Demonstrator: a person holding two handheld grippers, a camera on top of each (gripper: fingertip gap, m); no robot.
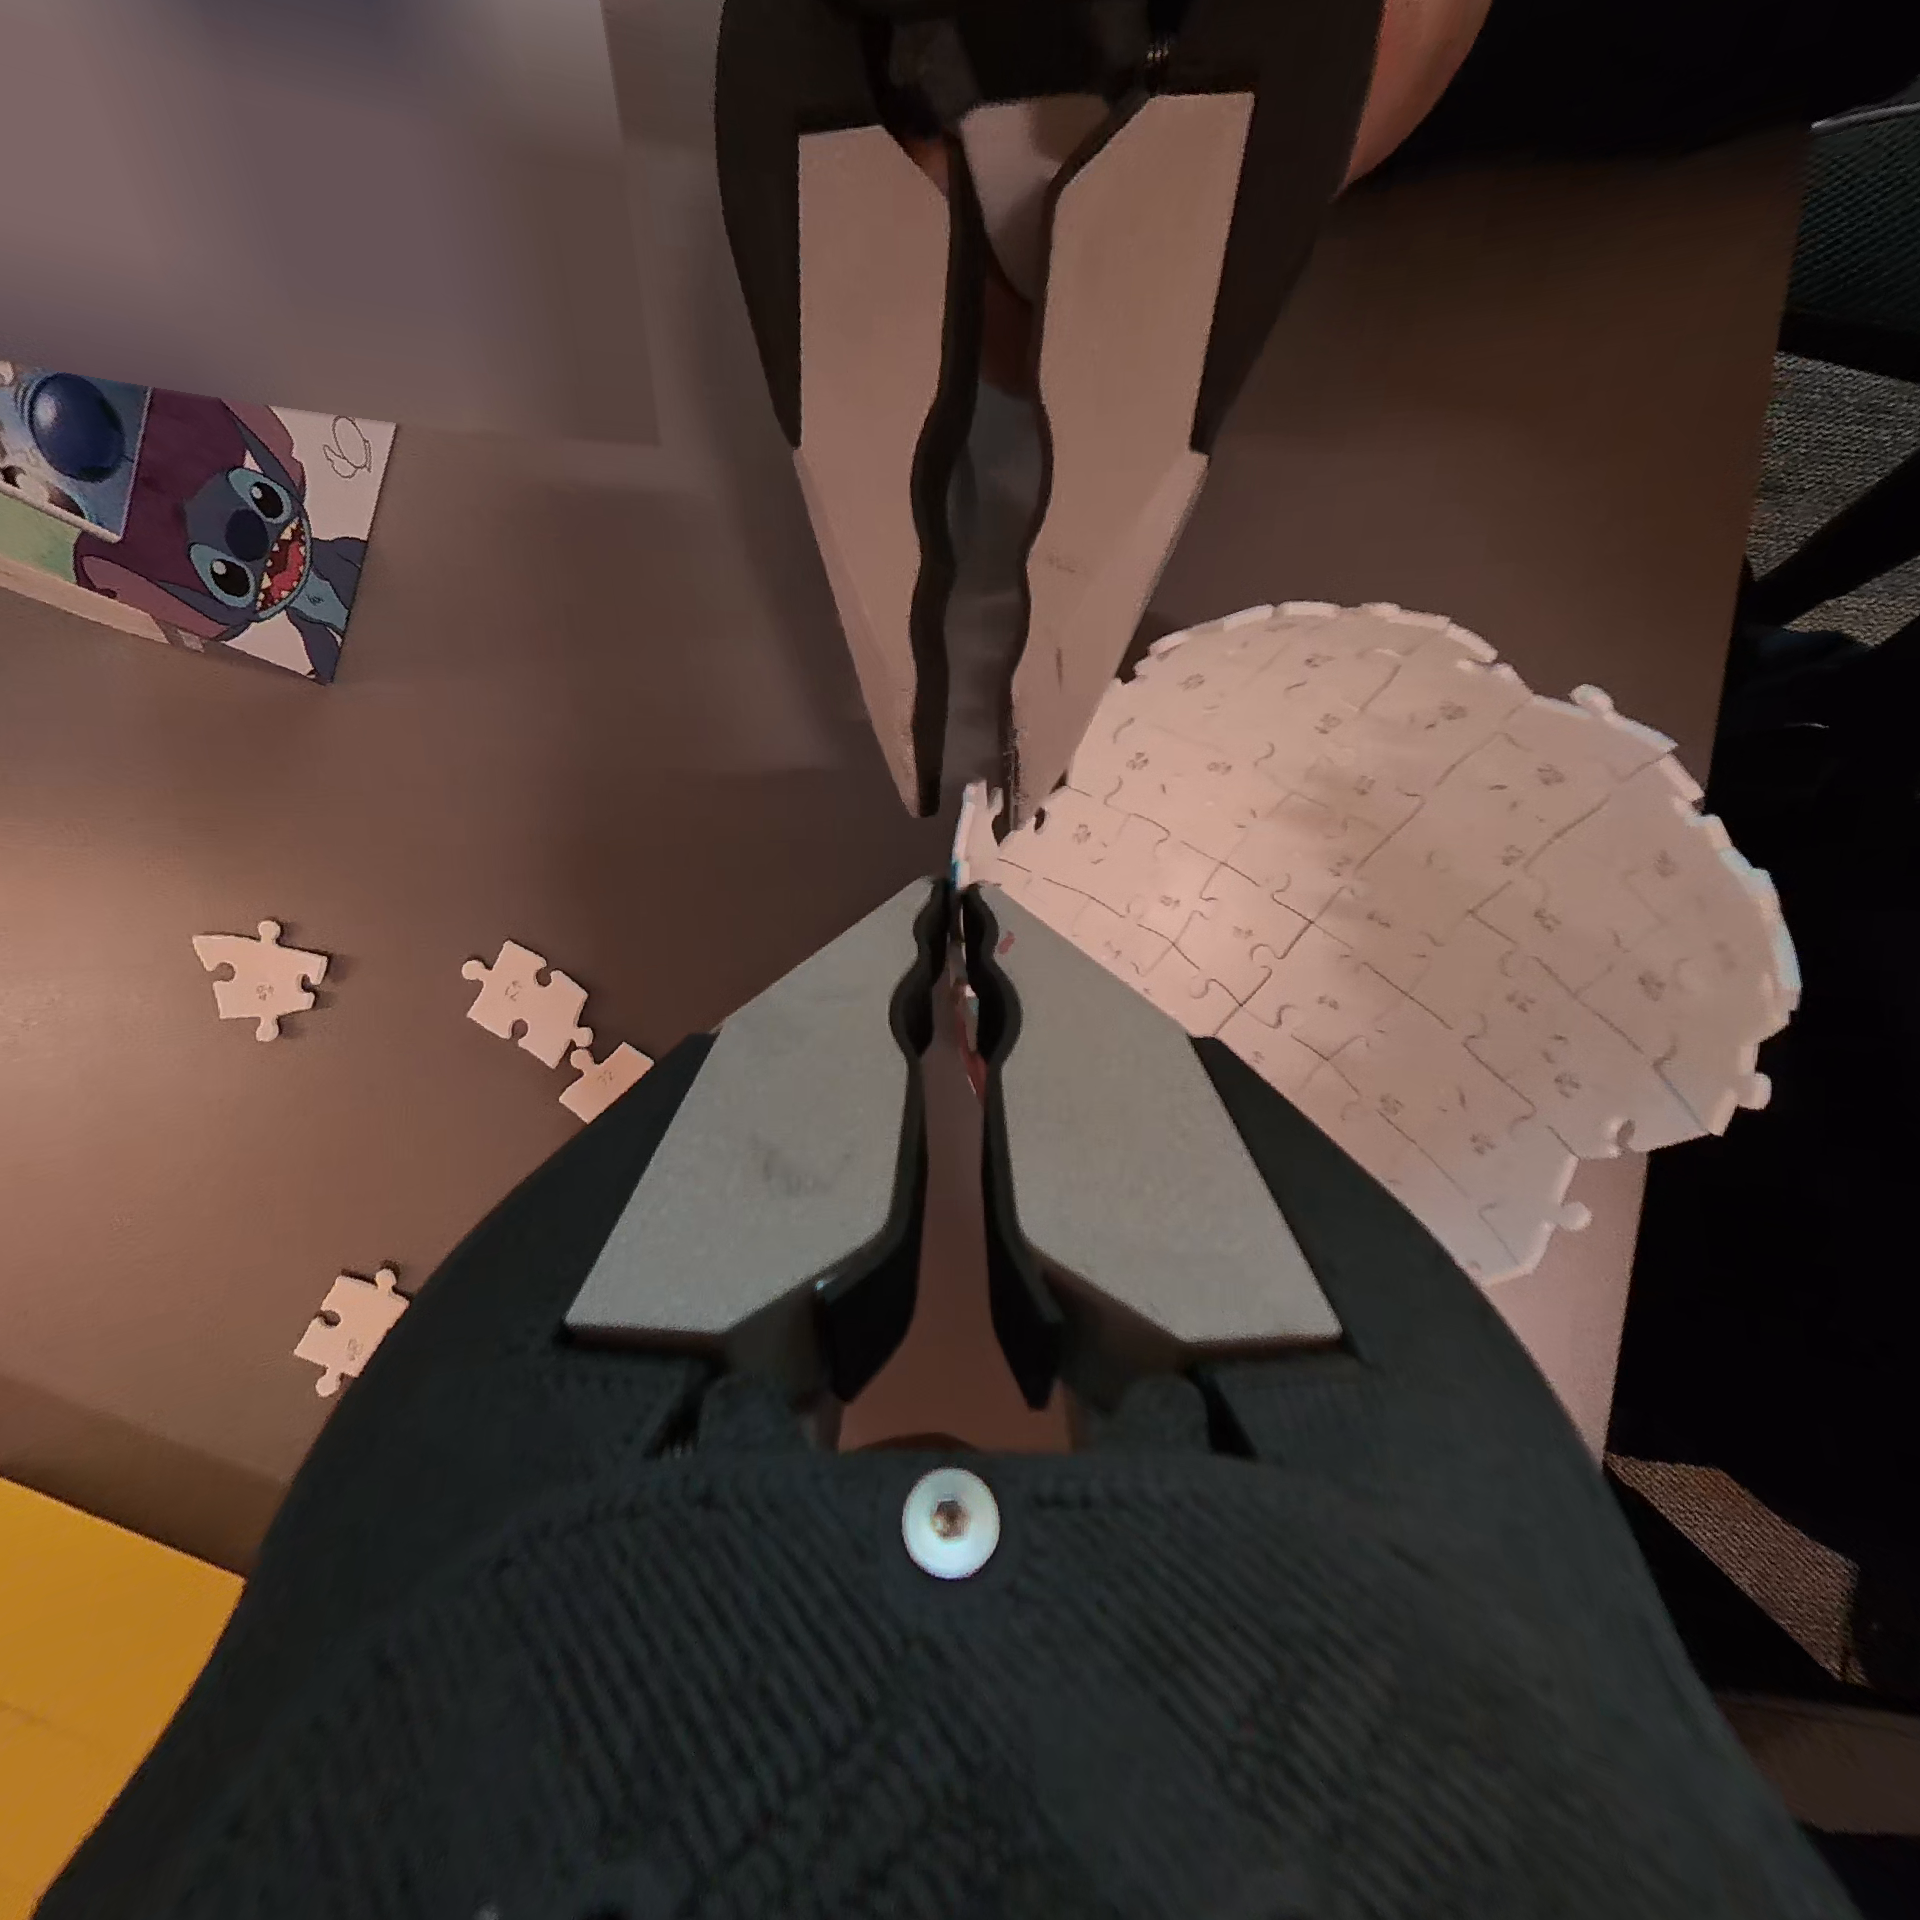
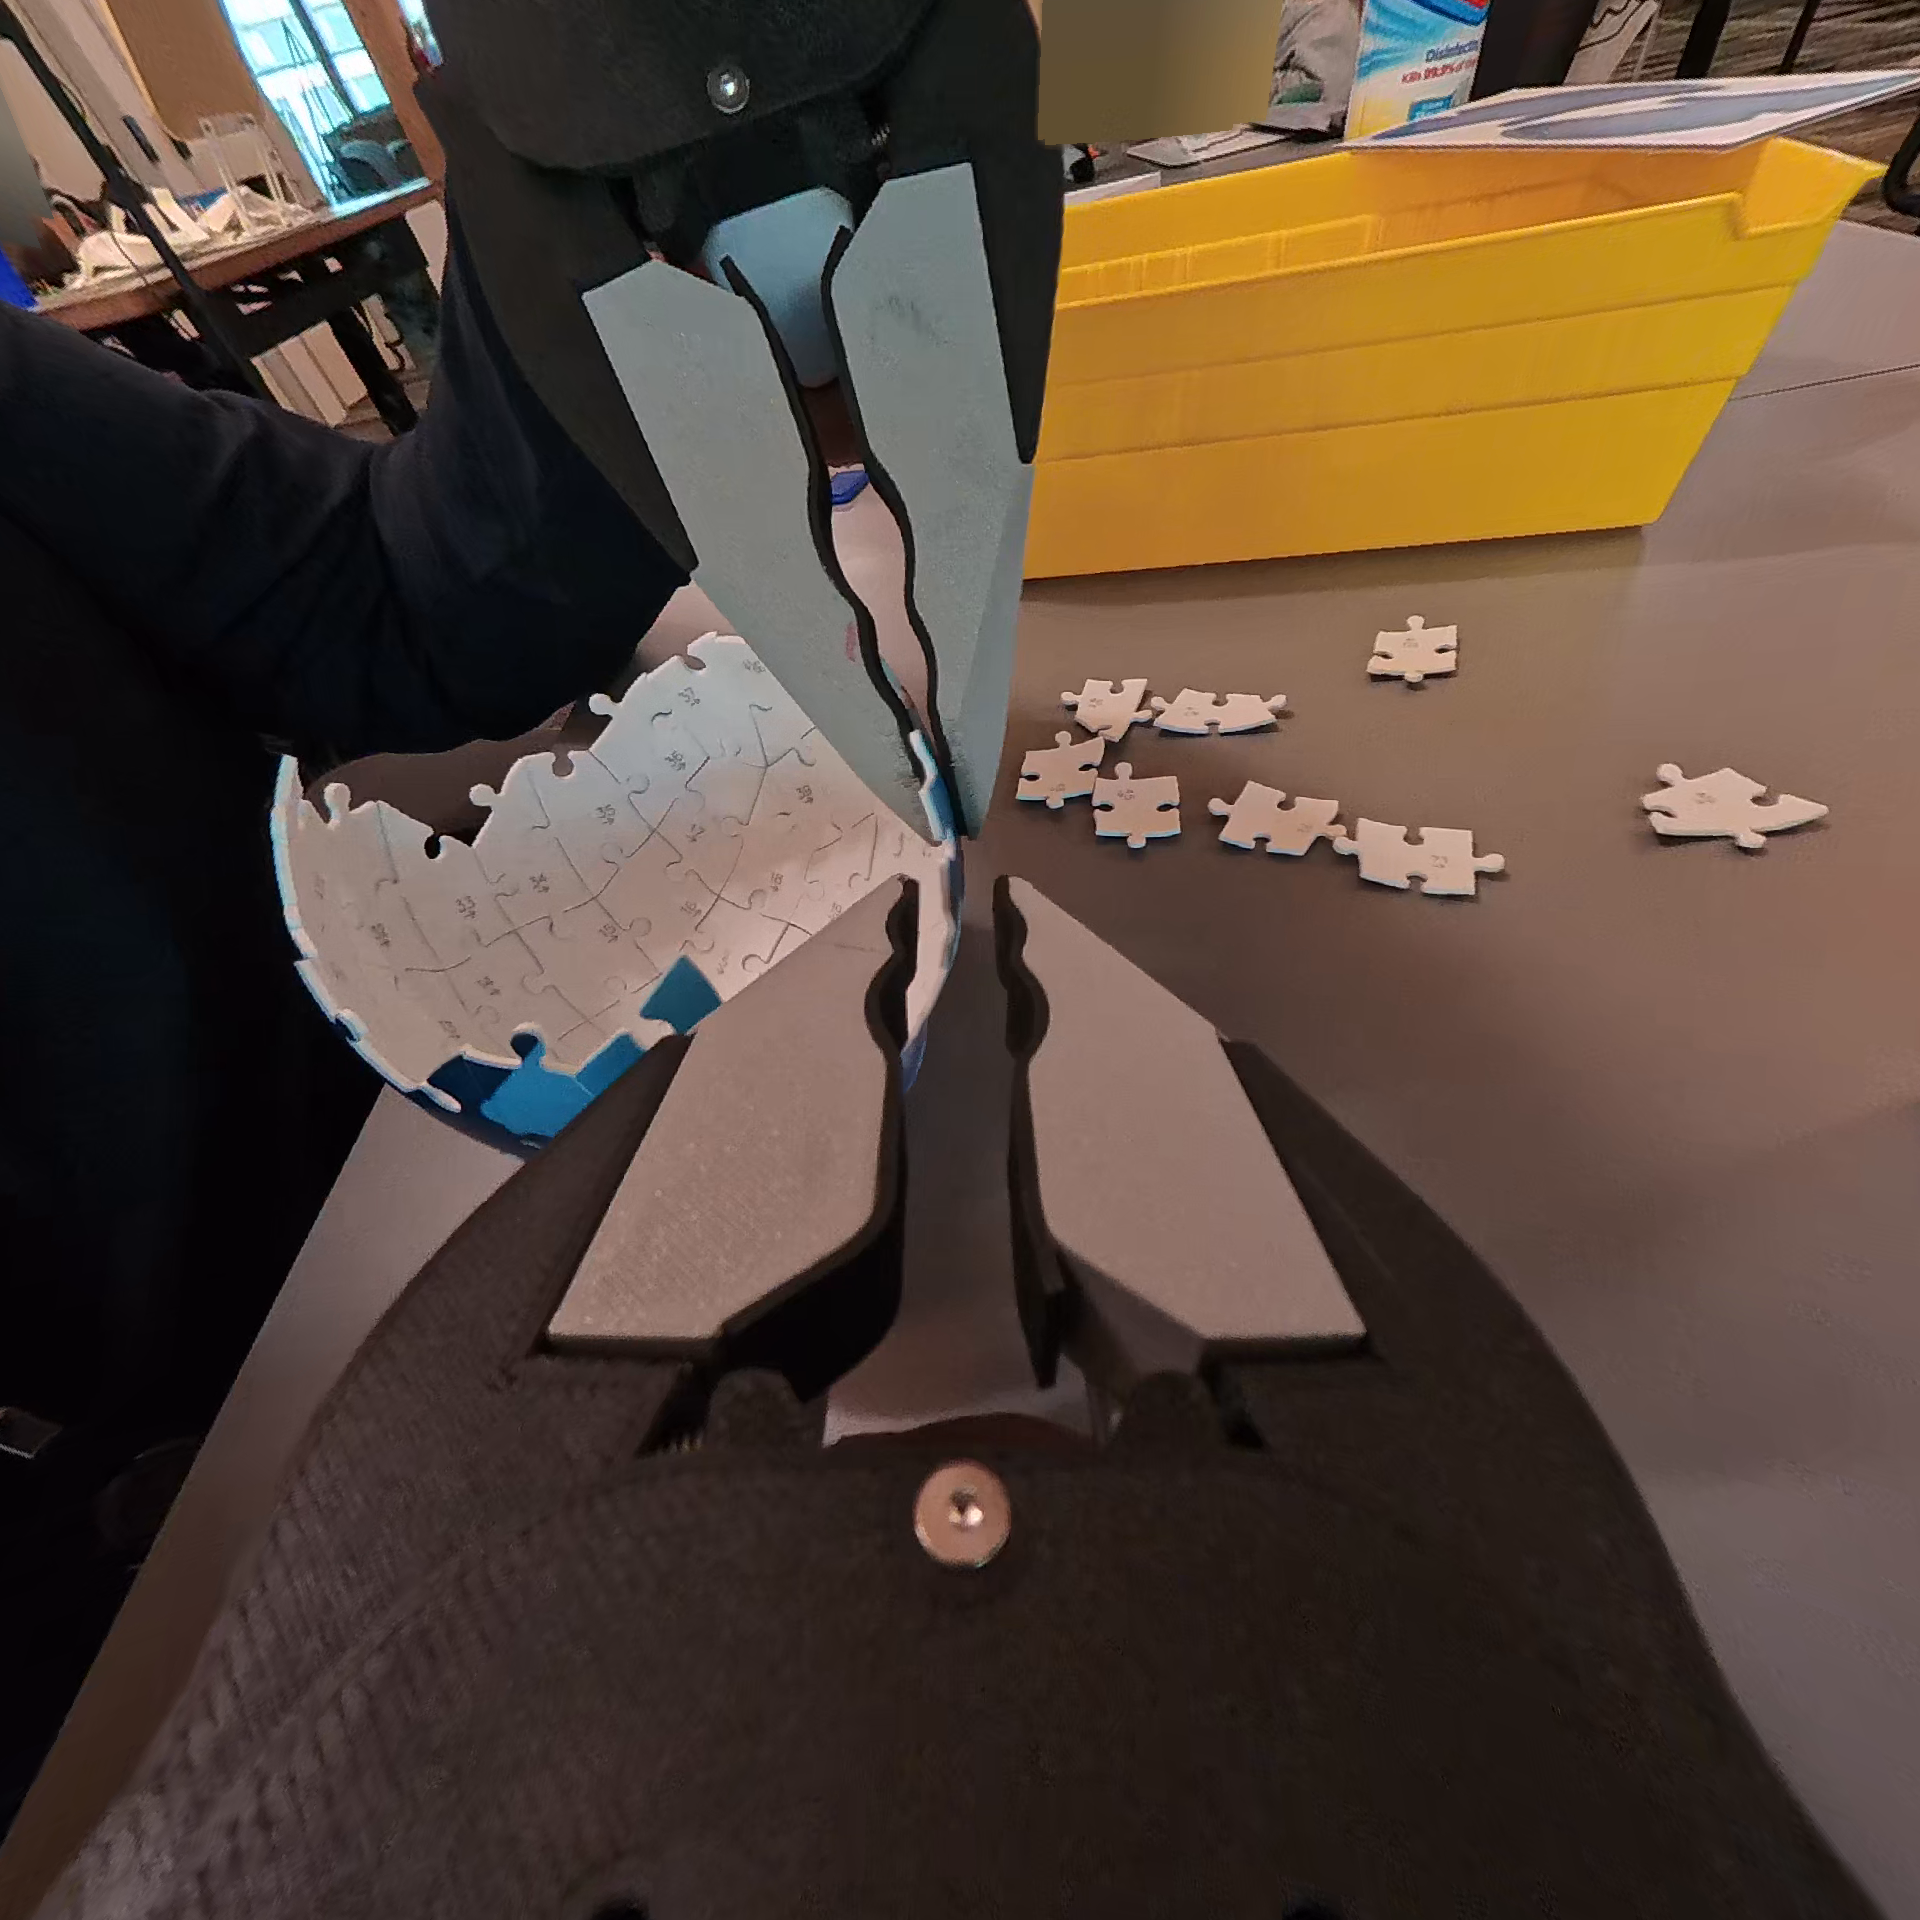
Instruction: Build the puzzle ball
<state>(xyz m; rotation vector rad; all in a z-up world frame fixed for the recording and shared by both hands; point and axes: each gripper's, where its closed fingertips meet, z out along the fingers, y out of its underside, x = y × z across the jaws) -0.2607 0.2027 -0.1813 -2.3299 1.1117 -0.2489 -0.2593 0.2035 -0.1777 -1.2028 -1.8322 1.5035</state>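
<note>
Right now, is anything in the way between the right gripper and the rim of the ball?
Nothing visible. The right gripper is open, right at the rim of the ball. The left gripper pinches that same rim just beyond it, so the spot is crowded. The loose pieces lie off to the side.
</note>
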